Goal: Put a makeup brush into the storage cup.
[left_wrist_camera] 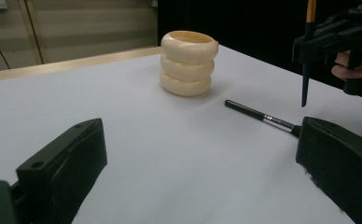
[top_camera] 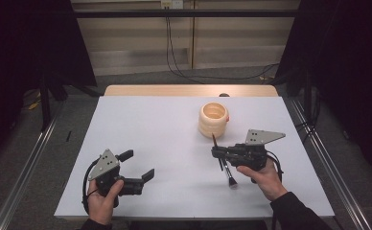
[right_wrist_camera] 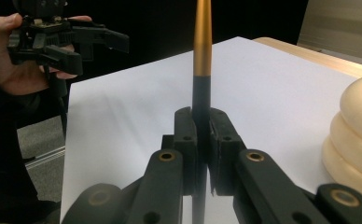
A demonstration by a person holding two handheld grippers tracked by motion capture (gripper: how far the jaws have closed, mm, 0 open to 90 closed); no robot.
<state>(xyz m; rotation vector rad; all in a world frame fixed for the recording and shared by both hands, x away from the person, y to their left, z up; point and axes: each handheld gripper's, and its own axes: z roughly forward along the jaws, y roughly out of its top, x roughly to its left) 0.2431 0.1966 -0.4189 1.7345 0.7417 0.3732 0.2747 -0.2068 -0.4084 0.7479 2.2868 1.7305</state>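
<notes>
A cream ribbed pot (top_camera: 213,120) (left_wrist_camera: 188,63) (right_wrist_camera: 356,135) stands on the white table right of centre. Just in front of it my right gripper (top_camera: 215,152) (right_wrist_camera: 201,126) is shut on a slim black stick with an orange-gold end (right_wrist_camera: 201,70) (left_wrist_camera: 305,70), held upright above the table. Below that gripper, a black make-up brush (top_camera: 229,175) (left_wrist_camera: 261,116) lies flat on the table. My left gripper (top_camera: 137,165) (left_wrist_camera: 198,158) is open near the front left, with nothing between its jaws, pointing toward the pot and the brush.
The white table top (top_camera: 165,139) has a wooden strip (top_camera: 189,90) along its far edge. Metal rails (top_camera: 26,167) run along both sides on the floor. Cables (top_camera: 174,57) hang down the back wall.
</notes>
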